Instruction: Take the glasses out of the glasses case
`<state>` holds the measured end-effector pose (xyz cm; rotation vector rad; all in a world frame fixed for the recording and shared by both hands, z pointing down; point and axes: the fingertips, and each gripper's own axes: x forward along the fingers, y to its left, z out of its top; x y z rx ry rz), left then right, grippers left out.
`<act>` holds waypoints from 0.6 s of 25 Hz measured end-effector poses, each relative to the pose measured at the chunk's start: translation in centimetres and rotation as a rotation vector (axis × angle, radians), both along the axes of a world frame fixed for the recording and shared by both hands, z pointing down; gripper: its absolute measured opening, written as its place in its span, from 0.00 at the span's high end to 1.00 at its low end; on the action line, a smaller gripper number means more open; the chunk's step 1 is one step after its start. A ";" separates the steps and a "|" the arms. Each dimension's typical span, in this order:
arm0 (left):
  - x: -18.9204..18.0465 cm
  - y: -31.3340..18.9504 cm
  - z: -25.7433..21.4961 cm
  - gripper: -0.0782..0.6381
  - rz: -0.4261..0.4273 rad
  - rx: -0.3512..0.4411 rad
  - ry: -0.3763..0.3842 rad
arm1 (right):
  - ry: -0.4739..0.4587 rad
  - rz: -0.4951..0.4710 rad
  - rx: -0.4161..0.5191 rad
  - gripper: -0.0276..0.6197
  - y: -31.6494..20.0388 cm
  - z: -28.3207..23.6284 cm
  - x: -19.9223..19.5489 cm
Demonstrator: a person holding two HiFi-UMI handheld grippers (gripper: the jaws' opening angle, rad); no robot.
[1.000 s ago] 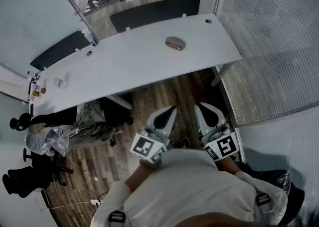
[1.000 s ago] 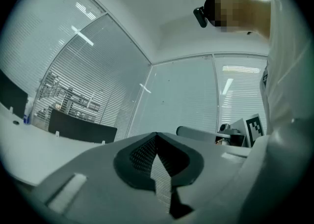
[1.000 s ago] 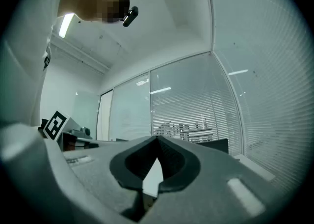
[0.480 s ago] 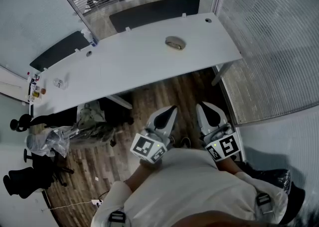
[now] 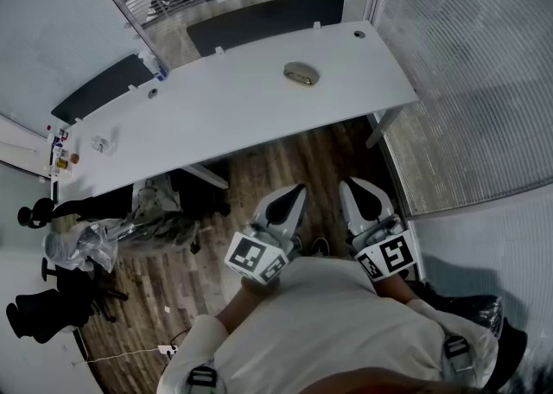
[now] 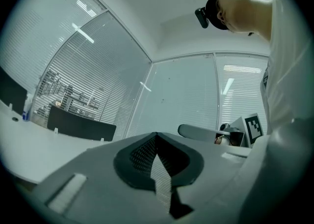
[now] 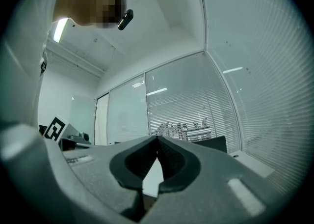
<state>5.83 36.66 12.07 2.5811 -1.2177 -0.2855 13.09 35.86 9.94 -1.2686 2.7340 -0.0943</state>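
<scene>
Left gripper (image 5: 292,195) and right gripper (image 5: 354,191) are both closed and empty, tucked by the body, well apart from the case (image 5: 301,73) on the desk (image 5: 216,111). Just a ready pose, I'd guess.

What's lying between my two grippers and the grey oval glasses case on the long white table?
In the head view, only bare white tabletop and brown wooden floor separate the left gripper and right gripper from the grey oval glasses case.
</scene>
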 end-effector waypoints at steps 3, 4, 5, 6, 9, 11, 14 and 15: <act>1.0 -0.3 0.2 0.89 -0.002 -0.006 -0.003 | -0.001 -0.010 -0.009 0.96 -0.1 0.2 0.8; 1.3 -0.4 0.2 0.89 -0.004 -0.007 -0.003 | -0.001 -0.013 -0.011 0.96 -0.2 0.3 1.2; 1.6 -0.4 0.3 0.89 -0.006 -0.009 -0.003 | 0.000 -0.017 -0.013 0.96 -0.2 0.5 1.5; 1.9 -0.5 0.4 0.89 -0.010 -0.011 -0.003 | 0.000 -0.021 -0.015 0.96 -0.2 0.6 1.8; 2.6 -0.6 0.8 0.89 -0.017 -0.016 -0.004 | -0.001 -0.030 -0.018 0.96 -0.5 0.9 2.6; 3.1 -0.8 0.9 0.89 -0.022 -0.016 -0.002 | 0.003 -0.034 -0.019 0.96 -0.7 1.0 3.1; 3.5 -0.8 0.9 0.89 -0.028 -0.013 0.001 | 0.009 -0.041 -0.022 0.96 -0.8 1.3 3.5; 3.6 -0.8 0.9 0.89 -0.029 -0.013 0.001 | 0.010 -0.042 -0.026 0.96 -0.8 1.4 3.6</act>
